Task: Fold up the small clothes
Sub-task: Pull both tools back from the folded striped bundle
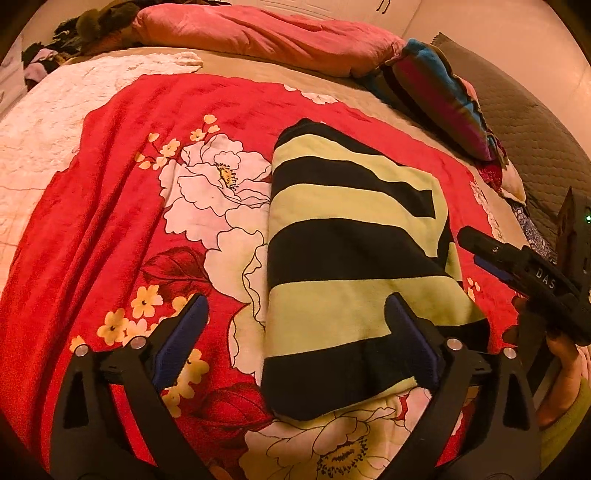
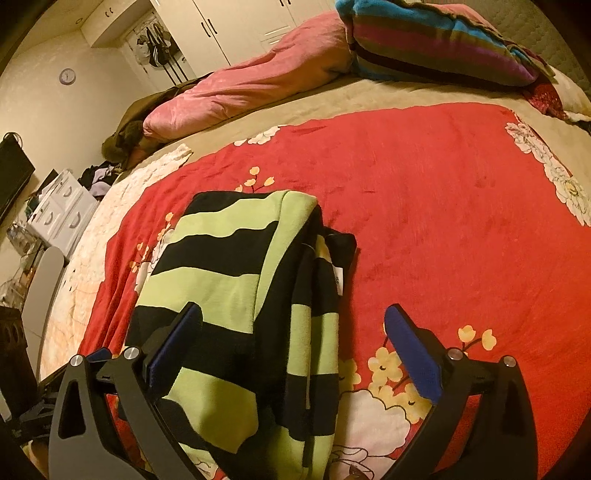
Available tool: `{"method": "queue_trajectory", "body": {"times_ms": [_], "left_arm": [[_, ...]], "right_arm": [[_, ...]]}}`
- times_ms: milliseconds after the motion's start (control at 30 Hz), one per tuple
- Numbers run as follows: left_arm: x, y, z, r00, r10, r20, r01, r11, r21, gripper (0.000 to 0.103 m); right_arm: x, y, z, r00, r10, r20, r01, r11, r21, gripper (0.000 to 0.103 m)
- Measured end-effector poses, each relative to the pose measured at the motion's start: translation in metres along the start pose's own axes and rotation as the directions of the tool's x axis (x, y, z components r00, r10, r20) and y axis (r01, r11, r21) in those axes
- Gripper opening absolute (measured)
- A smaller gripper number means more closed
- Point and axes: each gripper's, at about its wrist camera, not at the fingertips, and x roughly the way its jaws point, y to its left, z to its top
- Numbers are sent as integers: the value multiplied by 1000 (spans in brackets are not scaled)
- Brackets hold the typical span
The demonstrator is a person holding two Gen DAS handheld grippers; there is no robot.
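A small garment with black and light-green stripes (image 1: pixel 351 258) lies folded into a long strip on a red floral blanket (image 1: pixel 122 206). My left gripper (image 1: pixel 295 317) is open and empty, hovering over the strip's near end. The right gripper (image 1: pixel 517 266) shows at the right edge of the left wrist view, beside the garment. In the right wrist view the same garment (image 2: pixel 229 280) lies at lower left, with a white tag at its right edge. My right gripper (image 2: pixel 291 325) is open and empty above the garment's near right part.
A pink pillow (image 1: pixel 258 33) and a striped multicoloured blanket (image 1: pixel 443 96) lie at the head of the bed. A grey quilted headboard (image 1: pixel 535 122) is at right. White drawers (image 2: pixel 62 214) and a clothes pile (image 2: pixel 99 177) stand left of the bed.
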Motion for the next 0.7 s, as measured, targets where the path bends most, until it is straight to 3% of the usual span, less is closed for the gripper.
{"method": "queue_trajectory", "body": {"times_ms": [700], "left_arm": [[-26, 3, 1, 998, 39, 49, -38, 999, -14, 94]], "right_arm": [[-31, 15, 1, 998, -29, 54, 32, 998, -45, 99]]}}
